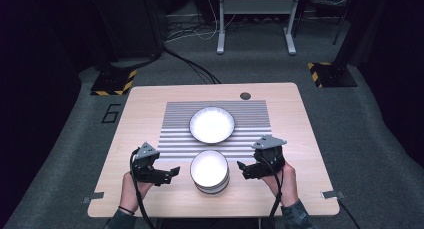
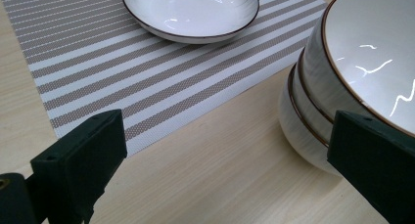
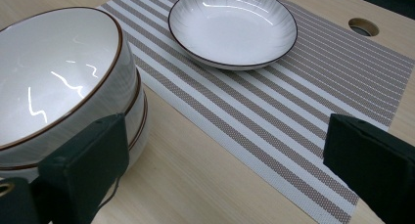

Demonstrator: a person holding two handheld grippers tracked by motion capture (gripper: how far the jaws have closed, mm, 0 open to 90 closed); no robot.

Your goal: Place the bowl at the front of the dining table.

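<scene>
At lower centre, the left gripper [image 1: 172, 172] and right gripper [image 1: 242, 168], both wide open, flanked the bowl stack [image 1: 209, 172]; clamping the top rim squarely seemed wisest.

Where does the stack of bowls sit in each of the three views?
High view: stack of bowls near the table's front edge, between the two grippers.
Left gripper view: at the right edge, partly behind the right jaw.
Right gripper view: at the left, behind the left jaw.
Shared landmark: the shallow plate on the striped mat.
</scene>
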